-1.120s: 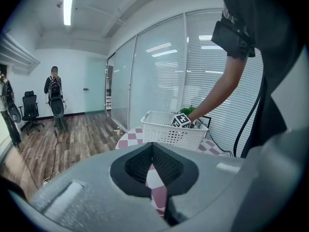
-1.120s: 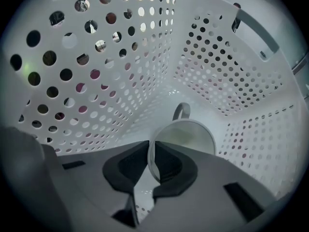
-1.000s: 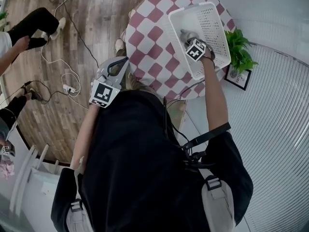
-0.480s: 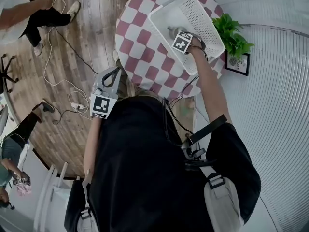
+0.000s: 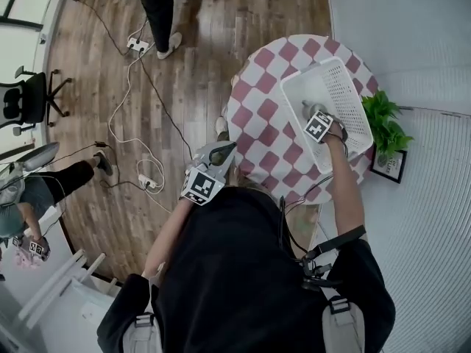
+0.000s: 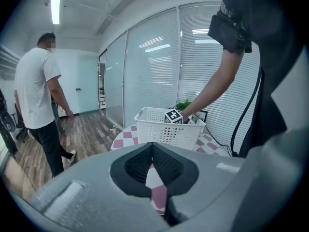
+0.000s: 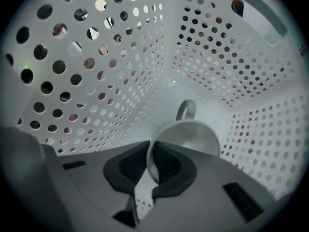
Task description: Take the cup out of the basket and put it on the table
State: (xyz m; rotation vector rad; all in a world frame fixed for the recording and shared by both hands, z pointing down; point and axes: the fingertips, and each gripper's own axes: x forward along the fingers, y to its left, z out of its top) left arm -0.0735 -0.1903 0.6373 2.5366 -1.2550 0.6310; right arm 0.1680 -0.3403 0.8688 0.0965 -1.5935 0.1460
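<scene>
My right gripper (image 7: 151,152) is down inside the basket (image 7: 120,76), pinching the near rim of the cup (image 7: 188,139), whose handle sits on the far side. My left gripper (image 6: 152,151) is pressed together, short of the table (image 6: 126,135).

Basket (image 5: 340,88) on table's (image 5: 259,118) right half; cup (image 7: 190,140) inside basket, my right gripper (image 7: 151,153) at its rim; plant (image 5: 387,125) right of table.
</scene>
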